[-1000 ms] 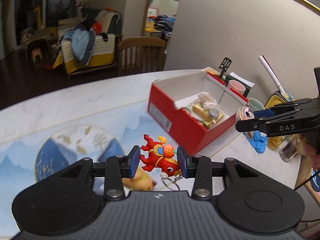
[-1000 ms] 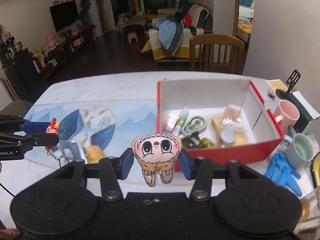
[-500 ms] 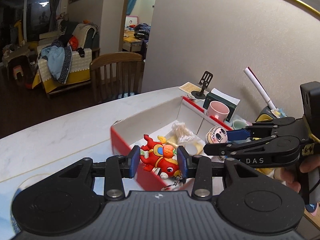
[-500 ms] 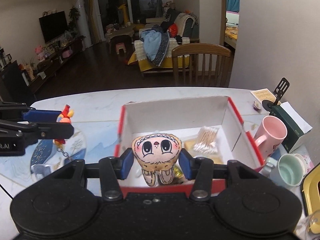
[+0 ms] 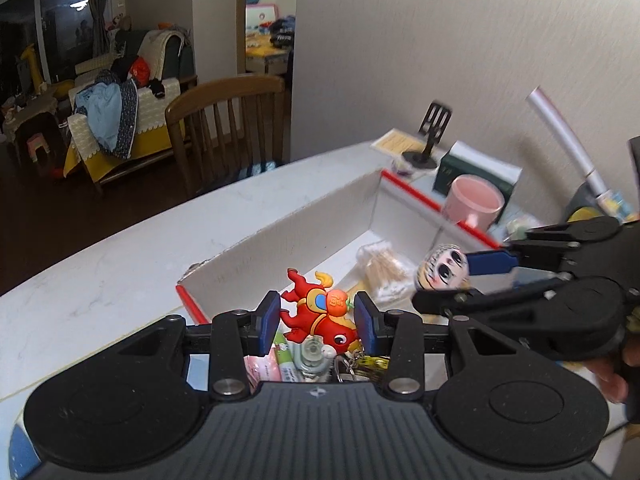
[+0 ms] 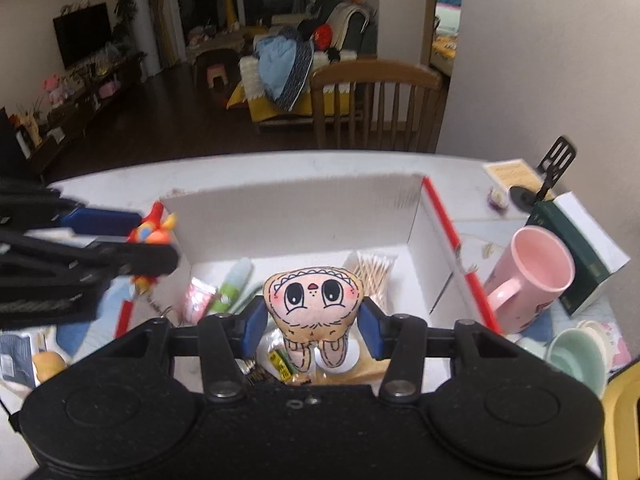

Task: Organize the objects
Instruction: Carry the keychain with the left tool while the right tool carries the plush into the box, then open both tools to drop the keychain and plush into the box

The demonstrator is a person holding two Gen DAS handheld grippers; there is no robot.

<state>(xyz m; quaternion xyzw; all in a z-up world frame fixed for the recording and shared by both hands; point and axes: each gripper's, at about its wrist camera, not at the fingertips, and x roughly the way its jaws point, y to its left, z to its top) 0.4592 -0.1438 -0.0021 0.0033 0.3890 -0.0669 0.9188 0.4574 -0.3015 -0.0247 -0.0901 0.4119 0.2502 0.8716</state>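
- Gripping a red rubbery keychain figure, the left gripper has its blue-padded jaws clamped on the toy's two sides.
- The figure is a glossy red cartoon animal with yellow horns or tail tips, a blue patch and an orange round ornament on its back; a metal ring and chain dangle beneath it, below the jaws.
- Ahead of and beneath the left jaws sits an open box, white inside with red edges; the toy hangs above its near corner.
- The right gripper has its jaws pressed on a plush doll, held upright between the pads.
- The doll is peach-coloured and tooth-shaped, with big black eyes, pink cheeks, a small red mark on the brow, a scalloped hairline and two stubby legs hanging below the jaws.
- From the left wrist view the same doll shows to the right of the left jaws, above the box interior.
- Inside the box, ahead of the right jaws, lies a bundle of cotton swabs; to the left of them a small green-and-white bottle and a pink packet.
- To the right of the right jaws, outside the box on the table, stand a pink mug, a dark green carton and a pale green cup.
- Beyond the table's far edge stands a wooden chair.
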